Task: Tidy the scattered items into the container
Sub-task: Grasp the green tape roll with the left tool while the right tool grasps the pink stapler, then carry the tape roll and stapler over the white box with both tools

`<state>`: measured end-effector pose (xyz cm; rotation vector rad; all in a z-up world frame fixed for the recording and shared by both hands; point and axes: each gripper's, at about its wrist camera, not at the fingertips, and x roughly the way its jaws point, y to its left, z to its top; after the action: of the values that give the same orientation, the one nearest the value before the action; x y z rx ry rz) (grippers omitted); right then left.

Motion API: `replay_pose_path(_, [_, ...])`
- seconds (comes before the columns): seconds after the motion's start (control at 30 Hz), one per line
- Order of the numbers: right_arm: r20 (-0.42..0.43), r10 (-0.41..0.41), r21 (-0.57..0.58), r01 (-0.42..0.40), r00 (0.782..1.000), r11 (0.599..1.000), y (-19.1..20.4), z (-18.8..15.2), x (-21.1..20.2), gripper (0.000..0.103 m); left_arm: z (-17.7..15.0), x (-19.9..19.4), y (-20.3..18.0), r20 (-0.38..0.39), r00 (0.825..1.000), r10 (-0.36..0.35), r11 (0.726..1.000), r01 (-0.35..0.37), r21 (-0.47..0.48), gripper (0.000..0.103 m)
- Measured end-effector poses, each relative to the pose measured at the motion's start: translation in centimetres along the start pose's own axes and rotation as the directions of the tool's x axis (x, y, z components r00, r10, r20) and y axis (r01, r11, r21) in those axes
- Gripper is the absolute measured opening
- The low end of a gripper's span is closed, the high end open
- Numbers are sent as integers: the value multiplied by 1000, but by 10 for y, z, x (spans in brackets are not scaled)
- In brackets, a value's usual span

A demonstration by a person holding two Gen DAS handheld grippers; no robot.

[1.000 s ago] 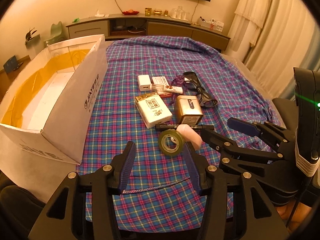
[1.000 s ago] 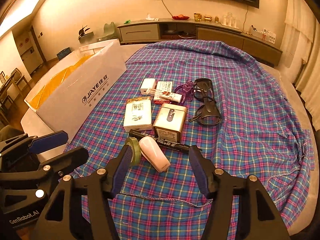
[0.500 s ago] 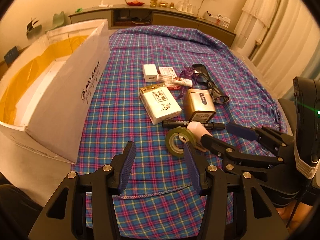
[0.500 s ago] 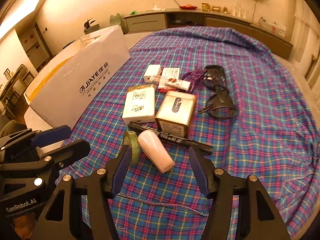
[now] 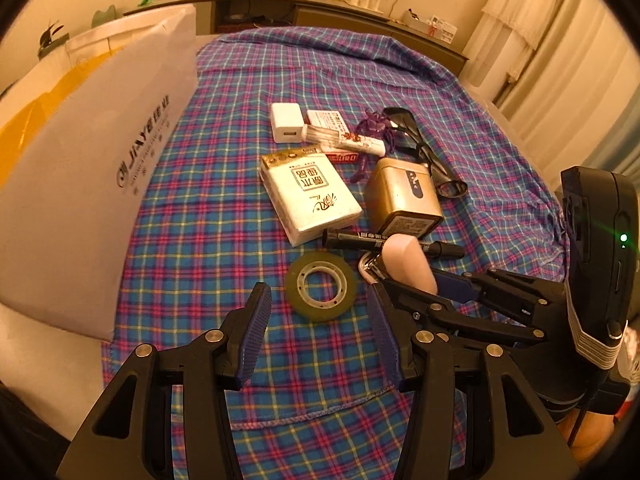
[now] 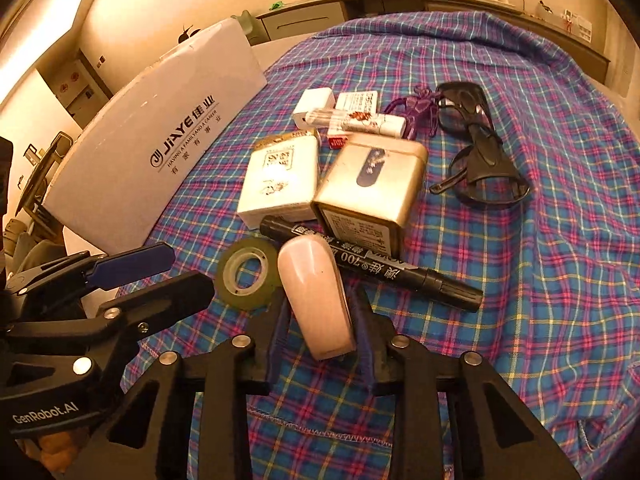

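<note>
A pale pink oblong case point(image 6: 316, 292) lies on the plaid cloth against a black marker point(image 6: 400, 272). My right gripper point(image 6: 320, 308) straddles it, its jaws closing with both pads against the case's sides; the left wrist view shows the same grip point(image 5: 412, 280) on the case point(image 5: 404, 260). A yellowish tape roll point(image 5: 294, 288) lies flat just ahead of my left gripper point(image 5: 320, 320), which stands open and holds nothing. The white cardboard box point(image 5: 100, 184) with a yellow lining stands open at the left.
Behind the marker lie a tissue pack point(image 5: 308, 196), a gold tin point(image 5: 404, 196), a white charger point(image 5: 286, 122), a lip balm tube point(image 5: 360, 143), a purple figure point(image 5: 374, 124) and dark sunglasses point(image 5: 420, 148). The cloth's hem point(image 5: 304, 420) runs close below the grippers. A sideboard stands beyond.
Both grippers sank toward the cloth. The right gripper's jaws went from wide open to closed in on the pink case. The tape roll now lies closer to the left fingertips.
</note>
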<state>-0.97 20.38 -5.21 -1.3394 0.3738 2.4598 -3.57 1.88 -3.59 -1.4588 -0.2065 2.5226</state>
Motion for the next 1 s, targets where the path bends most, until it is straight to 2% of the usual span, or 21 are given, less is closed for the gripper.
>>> replay_pose_path(0.13, [8,12,18,-12,1000,1000,-4,0,-3,25,0,12,3,-27,999,-26,999,25,-20,53])
replay_pose_path(0.23, [23,-3,29,2,1000,1000,-8,-1,-11,25,0,19,-1,-36,999,-39,999,38,-9,53])
replay_pose_path(0.33, [22,-5,55,4,1000,998,-15,-3,-14,25,-1,26,-7,-42,999,-20,1000,21,17,54])
replay_pose_path(0.5, [6,-17,76,17,1000,997,-21,-4,-12,25,-1,30,-14,6,1000,30,998,-30,62,57])
replay_pose_path(0.57, [7,-23,71,22,1000,997,-20,-3,-12,25,-2,34,-14,2,999,47,996,-47,73,57])
replay_pose_path(0.67, [13,-29,61,29,999,998,-17,-4,-14,25,-8,35,-15,27,997,67,992,-70,103,51])
replay_pose_path(0.77, [28,-15,73,13,999,997,-17,-4,-18,25,-11,34,-19,42,996,75,988,-80,132,50])
replay_pose_path(1.0, [57,36,102,-42,998,994,-18,-6,-29,25,-12,17,-19,69,995,76,988,-85,127,50])
